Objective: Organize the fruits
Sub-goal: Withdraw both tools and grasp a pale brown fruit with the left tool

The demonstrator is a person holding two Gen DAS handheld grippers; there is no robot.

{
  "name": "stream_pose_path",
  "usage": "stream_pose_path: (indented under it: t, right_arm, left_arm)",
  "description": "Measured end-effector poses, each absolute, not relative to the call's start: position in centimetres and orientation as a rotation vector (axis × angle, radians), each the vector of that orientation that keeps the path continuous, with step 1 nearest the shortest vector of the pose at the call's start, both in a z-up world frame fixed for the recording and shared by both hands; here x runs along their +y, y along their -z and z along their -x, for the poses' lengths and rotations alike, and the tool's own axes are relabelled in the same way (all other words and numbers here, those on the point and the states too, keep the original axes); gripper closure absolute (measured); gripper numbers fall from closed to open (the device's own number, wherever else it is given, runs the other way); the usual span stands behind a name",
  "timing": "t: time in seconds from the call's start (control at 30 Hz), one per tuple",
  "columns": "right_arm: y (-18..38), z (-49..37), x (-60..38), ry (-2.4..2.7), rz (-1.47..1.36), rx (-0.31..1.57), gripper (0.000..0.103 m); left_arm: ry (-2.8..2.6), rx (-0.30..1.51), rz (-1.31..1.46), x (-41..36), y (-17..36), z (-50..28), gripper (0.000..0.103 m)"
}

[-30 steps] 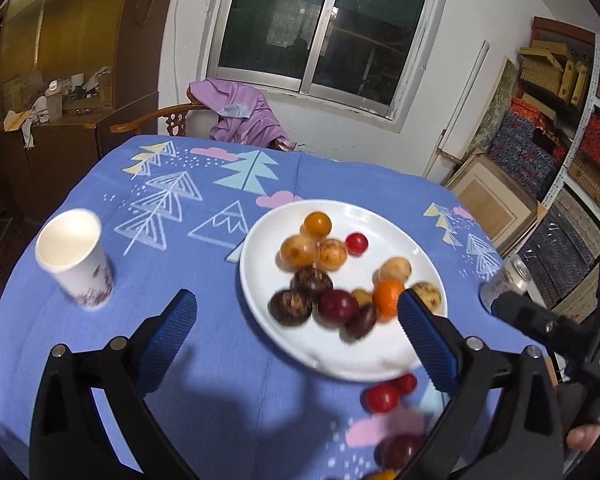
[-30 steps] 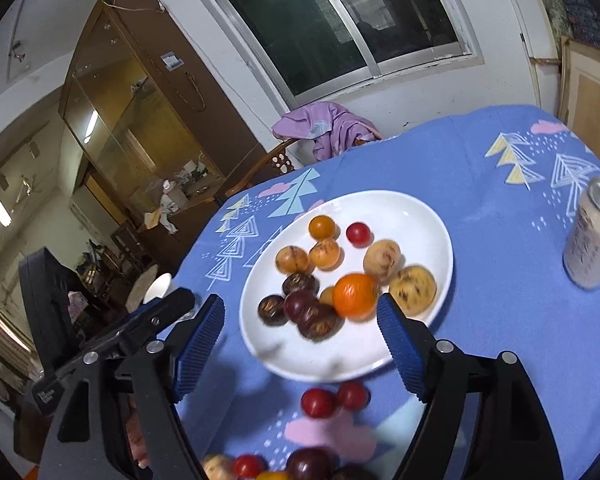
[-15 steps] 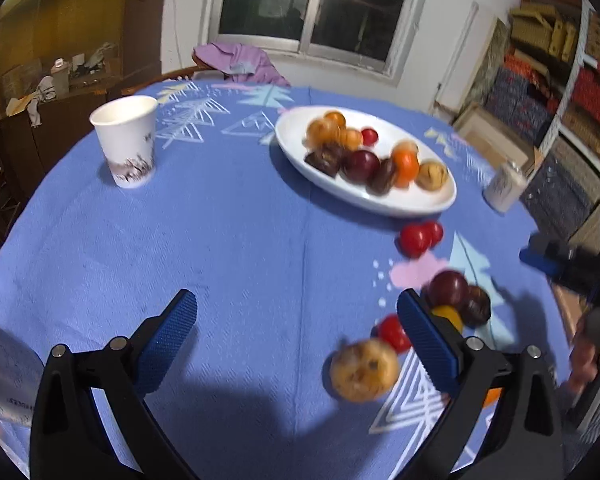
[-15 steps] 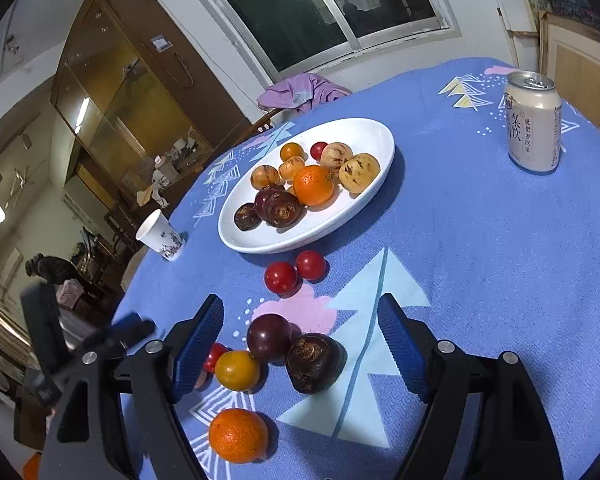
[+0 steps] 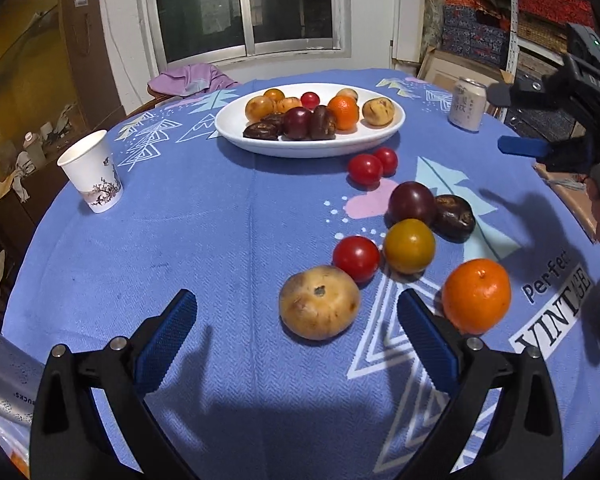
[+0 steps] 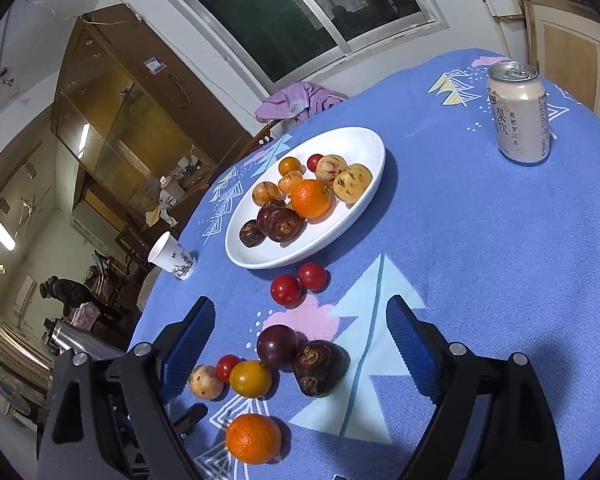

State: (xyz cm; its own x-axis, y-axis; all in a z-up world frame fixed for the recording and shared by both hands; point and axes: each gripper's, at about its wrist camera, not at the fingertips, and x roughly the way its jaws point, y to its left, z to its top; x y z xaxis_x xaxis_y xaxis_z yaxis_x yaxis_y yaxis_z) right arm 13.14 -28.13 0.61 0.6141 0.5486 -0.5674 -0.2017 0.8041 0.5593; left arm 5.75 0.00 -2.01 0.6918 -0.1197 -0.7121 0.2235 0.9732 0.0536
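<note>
About ten fruits fill the white plate [image 5: 236, 134] at twelve o'clock on the table [image 5: 204, 240]; seven loose fruits [image 5: 409, 245] lie at four o'clock, unsorted. Left tongs [image 5: 296, 344] spread, empty. Right tongs [image 6: 300, 340] opening, empty. Plate's hidden fruits uncountable.

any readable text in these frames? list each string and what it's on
"Perfect" and "VINTAGE": printed on the blue tablecloth, near its edge.
"梨" and "饮", large, with a smaller column reading about "枇杷罗汉果": on the drink can; smaller print unreadable.
"...UCKS", a cut-off fragment: on the silver object at the left wrist view's edge.
White sticker on the wooden cabinet: too small to read.
</note>
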Motion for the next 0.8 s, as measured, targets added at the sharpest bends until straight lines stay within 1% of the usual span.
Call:
stream_pose_path:
  t: [0.23, 0.27, 0.3, 0.37, 0.47, 0.63, 0.73, 0.77, 0.8]
  right_arm:
    - [-0.7, -13.1, -27.9, -0.465, -0.473, 0.801, 0.015]
    - [-0.7, -13.1, -27.9, -0.469, -0.478, 0.802, 0.015]
    - [-0.8, -13.0, -28.0, -0.476, -0.484, 0.803, 0.015]
    - [-0.9, -12.9, -28.1, -0.479, -0.486, 0.796, 0.015]
    - [-0.9, -13.1, -28.2, -0.481, -0.496, 0.800, 0.014]
    - [-0.4, -13.3, -27.7, -0.493, -0.502, 0.833, 0.014]
    - [-0.5, -13.0, -27.3, -0.505, -0.479, 0.829, 0.014]
    - [-0.6, -13.0, -27.3, -0.499, -0.475, 0.826, 0.014]
    - [-0.6, -12.9, -27.5, -0.496, -0.479, 0.824, 0.014]
  left_arm:
    - [0.209, 0.809, -0.088, 0.8, 2.5, -6.7, 0.005]
    - [0.211, 0.807, -0.091, 0.7, 2.5, -6.7, 0.010]
    - [0.219, 0.806, -0.093, 0.6, 2.5, -6.7, 0.017]
    - [0.236, 0.814, -0.098, 0.3, 2.6, -6.8, 0.023]
    - [0.251, 0.820, -0.110, -0.2, 2.8, -6.9, 0.027]
    - [0.279, 0.788, -0.126, -0.7, 2.4, -6.5, 0.029]
    - [0.295, 0.816, -0.145, -1.2, 3.0, -6.9, 0.031]
    - [0.299, 0.828, -0.148, -1.3, 3.2, -7.0, 0.035]
    - [0.304, 0.837, -0.145, -1.3, 3.3, -7.1, 0.043]
